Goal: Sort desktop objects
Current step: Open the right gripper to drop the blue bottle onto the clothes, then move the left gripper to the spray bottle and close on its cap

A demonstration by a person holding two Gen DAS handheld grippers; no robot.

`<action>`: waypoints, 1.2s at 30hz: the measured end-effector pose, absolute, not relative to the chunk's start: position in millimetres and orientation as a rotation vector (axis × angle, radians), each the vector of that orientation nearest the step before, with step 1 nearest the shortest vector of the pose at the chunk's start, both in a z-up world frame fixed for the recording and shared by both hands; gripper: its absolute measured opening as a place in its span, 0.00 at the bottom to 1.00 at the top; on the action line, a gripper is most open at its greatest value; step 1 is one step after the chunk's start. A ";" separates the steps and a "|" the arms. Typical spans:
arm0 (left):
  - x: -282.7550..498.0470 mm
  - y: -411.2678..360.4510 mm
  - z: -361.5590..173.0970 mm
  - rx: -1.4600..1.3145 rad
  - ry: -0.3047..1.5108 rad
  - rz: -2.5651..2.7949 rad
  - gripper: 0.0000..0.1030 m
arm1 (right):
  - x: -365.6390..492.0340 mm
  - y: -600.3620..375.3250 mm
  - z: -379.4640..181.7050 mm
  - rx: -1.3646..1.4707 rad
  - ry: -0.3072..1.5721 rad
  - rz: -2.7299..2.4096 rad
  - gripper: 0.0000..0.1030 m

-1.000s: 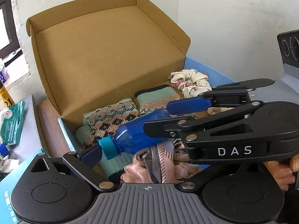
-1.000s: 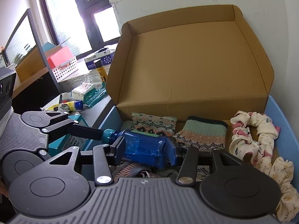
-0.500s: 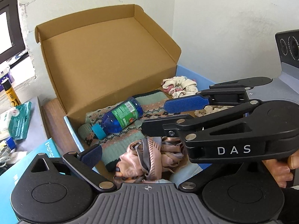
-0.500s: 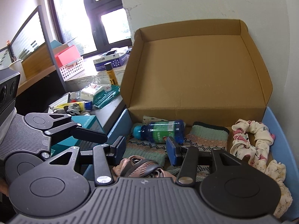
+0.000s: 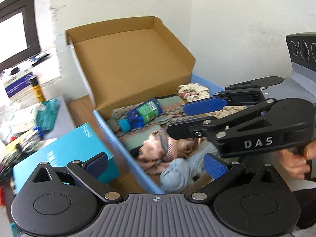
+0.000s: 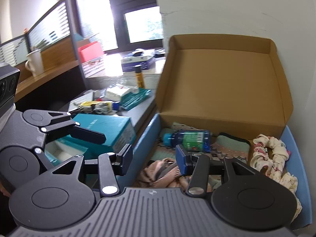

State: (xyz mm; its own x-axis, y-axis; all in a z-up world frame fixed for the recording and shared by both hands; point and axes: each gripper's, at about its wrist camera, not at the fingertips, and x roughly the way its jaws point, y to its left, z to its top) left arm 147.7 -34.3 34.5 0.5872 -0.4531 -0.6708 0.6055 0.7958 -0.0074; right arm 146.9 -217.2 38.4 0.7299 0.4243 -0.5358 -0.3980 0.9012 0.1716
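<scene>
A blue bottle (image 5: 141,114) with a green label lies on knitted socks (image 5: 173,110) in the blue-walled box (image 5: 118,148), at the foot of its raised cardboard lid (image 5: 128,65). It shows in the right wrist view too (image 6: 187,139). My left gripper (image 5: 156,165) is open and empty, pulled back above the box's near wall. My right gripper (image 6: 154,156) is open and empty, also drawn back from the bottle. In the left wrist view the right gripper (image 5: 197,122) reaches in from the right.
Pink cloth (image 5: 167,148), pale blue cloth (image 5: 179,173) and cream scrunchies (image 6: 270,154) lie in the box. A teal carton (image 6: 104,130) stands left of the box. Small clutter (image 6: 110,100), a yellow tube (image 6: 139,78) and a white mug (image 6: 36,62) sit further left.
The bottle, held between the fingers a second ago, now lies loose on the socks. Both grippers have opened and pulled back and to the left, away from the box.
</scene>
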 end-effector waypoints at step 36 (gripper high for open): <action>114.7 139.6 30.1 0.206 0.816 -0.513 0.19 | 155.4 -80.6 41.6 -0.382 0.705 1.036 0.49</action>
